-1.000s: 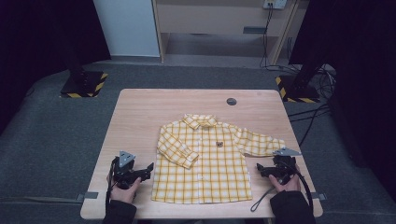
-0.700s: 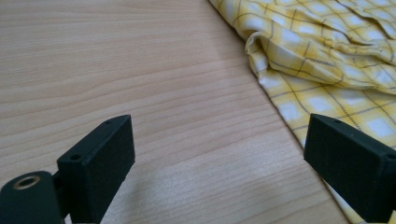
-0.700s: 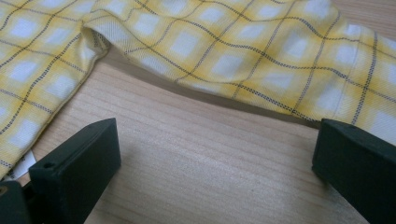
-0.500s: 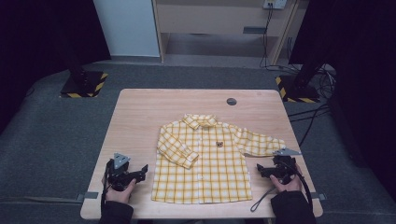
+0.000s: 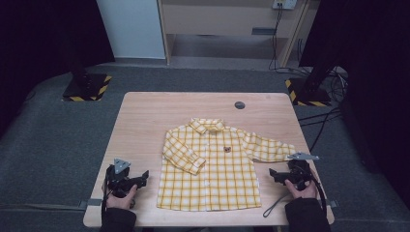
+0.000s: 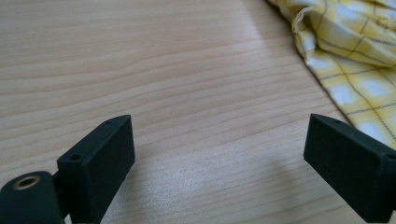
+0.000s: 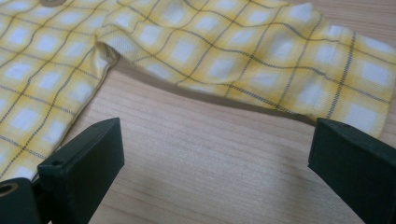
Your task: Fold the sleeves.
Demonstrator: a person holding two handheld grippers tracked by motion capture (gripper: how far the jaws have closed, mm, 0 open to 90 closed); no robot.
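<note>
shirt (image 5: 212,166) flat at the desk's (image 5: 145,121) near-centre, one sleeve folded in | left claw (image 5: 129,180) and right claw (image 5: 280,175) both gaping, empty, flanking it | risk: we pinch one layer only, or drag cloth so it bunches

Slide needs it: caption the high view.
Yellow plaid shirt flat on wooden table, open left gripper and right gripper flanking it.

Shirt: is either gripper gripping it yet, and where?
No. The left gripper and right gripper are open on either side of the shirt, holding nothing.
</note>
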